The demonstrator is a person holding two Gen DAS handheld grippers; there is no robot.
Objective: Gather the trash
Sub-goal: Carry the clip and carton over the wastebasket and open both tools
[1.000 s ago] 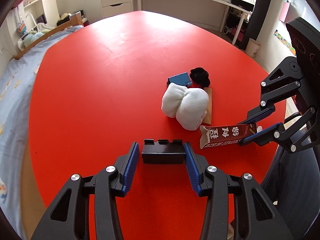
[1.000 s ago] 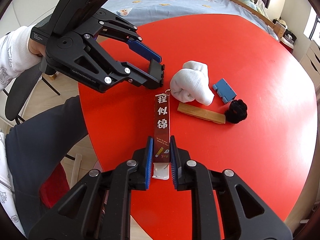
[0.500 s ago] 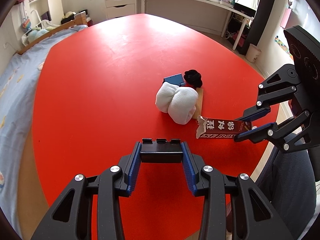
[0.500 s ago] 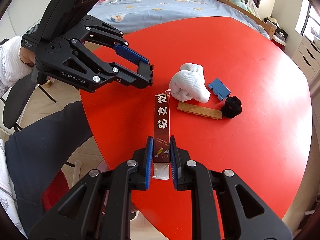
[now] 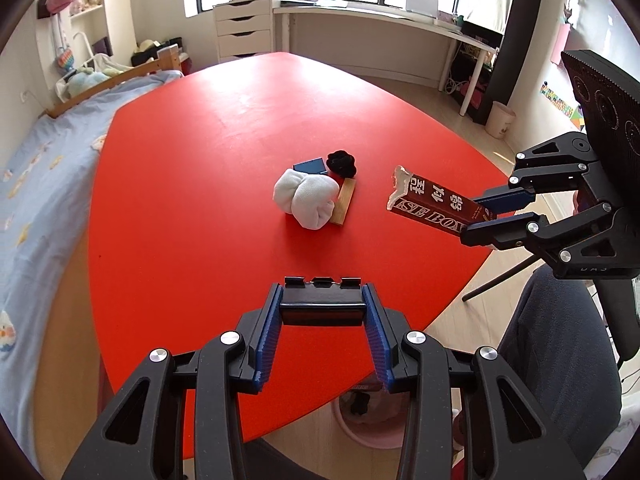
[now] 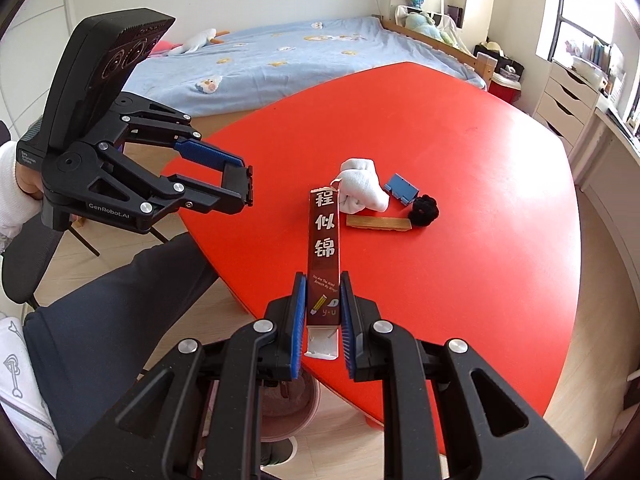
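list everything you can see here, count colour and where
table: 1, red, fills the middle
carton: 1, dark red, torn end, held off the table
black block: 1, black, held above the near table edge
rolled sock: 1, white, mid-table
wooden strip: 1, tan, beside the sock
blue box: 1, blue, behind the sock
pompom: 1, black, at the strip's end
pink bin: 1, on the floor under the table edge
left hand-held gripper: 1, black and blue, gripping the block
right hand-held gripper: 1, gripping the carton

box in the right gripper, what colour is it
Dark reddish-brown box with white characters, clearest in the right wrist view.
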